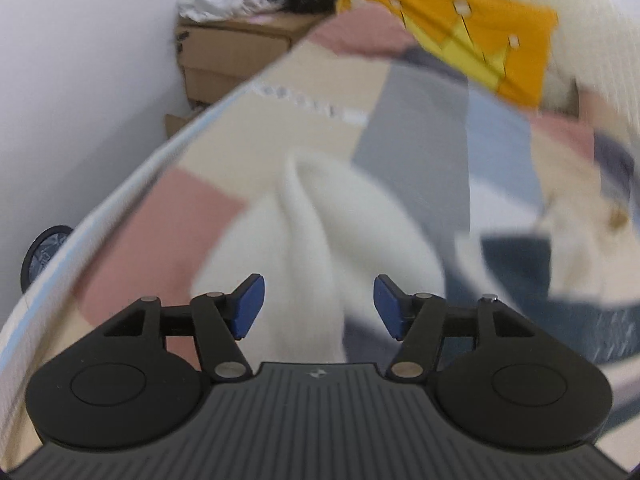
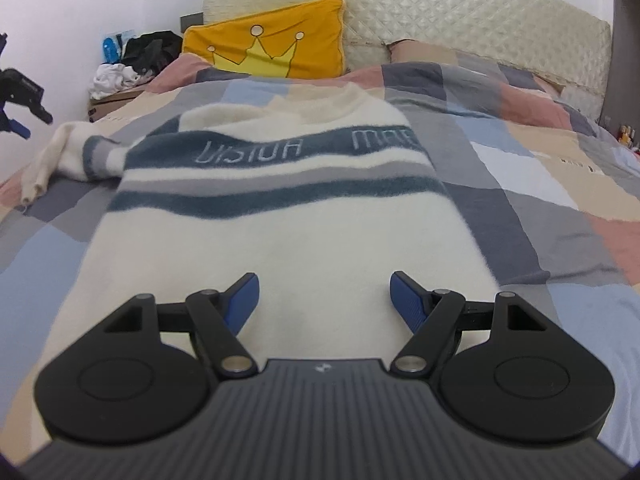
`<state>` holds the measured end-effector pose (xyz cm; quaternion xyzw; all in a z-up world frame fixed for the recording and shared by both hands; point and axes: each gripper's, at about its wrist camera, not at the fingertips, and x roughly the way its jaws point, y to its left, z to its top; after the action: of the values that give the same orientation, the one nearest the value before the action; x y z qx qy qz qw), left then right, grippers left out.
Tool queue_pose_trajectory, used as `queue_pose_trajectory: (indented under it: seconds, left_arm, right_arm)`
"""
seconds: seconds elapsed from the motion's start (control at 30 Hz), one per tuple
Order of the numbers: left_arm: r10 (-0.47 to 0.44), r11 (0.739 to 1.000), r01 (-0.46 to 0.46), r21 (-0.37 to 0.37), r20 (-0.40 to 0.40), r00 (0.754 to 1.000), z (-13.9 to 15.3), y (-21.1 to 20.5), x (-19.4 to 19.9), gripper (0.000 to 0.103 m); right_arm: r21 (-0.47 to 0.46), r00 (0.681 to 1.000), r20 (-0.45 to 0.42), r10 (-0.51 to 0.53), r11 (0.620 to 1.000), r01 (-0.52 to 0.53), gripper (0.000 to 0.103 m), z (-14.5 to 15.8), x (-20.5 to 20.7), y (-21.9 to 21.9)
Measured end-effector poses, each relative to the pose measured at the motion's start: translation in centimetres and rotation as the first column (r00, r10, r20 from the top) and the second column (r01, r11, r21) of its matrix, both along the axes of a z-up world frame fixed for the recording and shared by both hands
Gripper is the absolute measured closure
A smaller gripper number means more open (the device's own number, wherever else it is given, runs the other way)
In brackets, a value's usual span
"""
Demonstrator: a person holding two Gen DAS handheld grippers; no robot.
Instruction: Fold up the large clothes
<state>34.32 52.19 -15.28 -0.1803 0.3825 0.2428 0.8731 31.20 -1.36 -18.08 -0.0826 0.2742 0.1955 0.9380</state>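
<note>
Cream sweater (image 2: 280, 216) flat on quilt (image 2: 540, 184), collar toward yellow pillow (image 2: 276, 40).

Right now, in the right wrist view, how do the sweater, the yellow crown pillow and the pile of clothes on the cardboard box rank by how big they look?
1. Sweater, though it lies nearest the camera.
2. Crown pillow.
3. Pile of clothes, farthest off, so its true size is unsure.

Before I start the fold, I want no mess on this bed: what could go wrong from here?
1. The left sleeve lies bunched near the bed's edge; a pinch there may catch the patchwork duvet too.
2. The left tongs are open over the sleeve and that view is blurred, so aim is uncertain.
3. The right tongs sit open over the sweater; grabbing mid-body rather than the hem could skew the fold.
</note>
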Motion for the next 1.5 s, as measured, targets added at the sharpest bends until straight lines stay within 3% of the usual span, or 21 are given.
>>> queue_pose_trajectory:
  seconds: [0.13, 0.2, 0.27, 0.4, 0.53, 0.63, 0.73, 0.83, 0.93, 1.03, 1.23, 1.33, 1.5]
  left_arm:
    - [-0.052, 0.996, 0.061, 0.071, -0.119, 0.992, -4.0, -2.6, 0.0, 0.038]
    - [-0.047, 0.97, 0.097, 0.223, -0.218, 0.975, -6.0, -4.4, 0.3, 0.044]
    - [-0.071, 0.94, 0.158, 0.303, -0.28, 0.957, -7.6, -6.0, 0.4, 0.05]
    - [-0.052, 0.892, 0.181, 0.414, -0.303, 0.952, -8.0, -7.2, 0.0, 0.084]
    - [-0.008, 0.87, 0.131, 0.476, -0.251, 0.968, -4.7, -4.6, -0.5, 0.089]
    - [0.031, 0.892, 0.052, 0.449, -0.176, 0.984, -1.2, -0.7, -1.2, 0.089]
    - [0.106, 0.871, -0.03, 0.491, -0.127, 0.986, 2.2, 3.2, -1.1, 0.089]
    - [0.181, 0.866, -0.111, 0.488, -0.097, 0.979, 3.6, 7.4, -0.2, 0.089]
    - [0.256, 0.871, -0.188, 0.455, -0.093, 0.962, 2.3, 12.0, 1.6, 0.089]
    - [0.288, 0.891, -0.221, 0.398, -0.117, 0.951, -1.0, 15.2, 3.6, 0.089]
    - [0.296, 0.906, -0.218, 0.364, -0.175, 0.939, -8.2, 16.9, 7.1, 0.09]
    - [0.301, 0.891, -0.206, 0.404, -0.188, 0.935, -9.0, 16.7, 7.9, 0.09]
    - [0.291, 0.908, -0.205, 0.365, -0.199, 0.936, -8.0, 17.0, 7.7, 0.088]
  right_arm:
    - [0.034, 1.0, -0.027, -0.013, 0.999, 0.014, 0.029, 0.2, 0.4, -0.2]
    - [0.055, 0.999, -0.041, -0.018, 0.998, 0.02, 0.029, 0.1, 0.5, -0.3]
    - [0.058, 0.998, -0.052, -0.019, 0.998, 0.022, 0.029, 0.0, 0.6, -0.3]
    - [0.043, 0.999, -0.047, -0.018, 0.999, 0.02, 0.029, -0.1, 0.3, -0.1]
    - [0.086, 0.998, -0.067, -0.015, 0.996, 0.021, 0.029, 0.1, 0.1, -0.2]
    - [0.112, 0.997, -0.08, -0.001, 0.994, 0.01, 0.029, 0.3, -0.3, -0.1]
    - [0.126, 0.996, -0.089, 0.023, 0.992, -0.012, 0.029, 0.5, -0.8, 0.4]
    - [0.18, 0.991, -0.116, 0.059, 0.983, -0.038, 0.029, 0.8, -1.5, 0.3]
    - [0.167, 0.992, -0.109, 0.068, 0.985, -0.049, 0.029, 0.9, -2.1, 0.9]
    - [0.165, 0.989, -0.135, 0.061, 0.986, -0.039, 0.029, 0.6, -1.4, 1.7]
    - [0.083, 0.988, -0.149, 0.031, 0.996, -0.019, 0.029, -0.7, -0.4, 2.7]
    - [0.044, 0.988, -0.146, 0.043, 0.998, -0.037, 0.029, -1.1, -0.1, 3.3]
    - [0.033, 0.988, -0.143, 0.056, 0.998, -0.051, 0.029, -1.3, 0.2, 3.4]
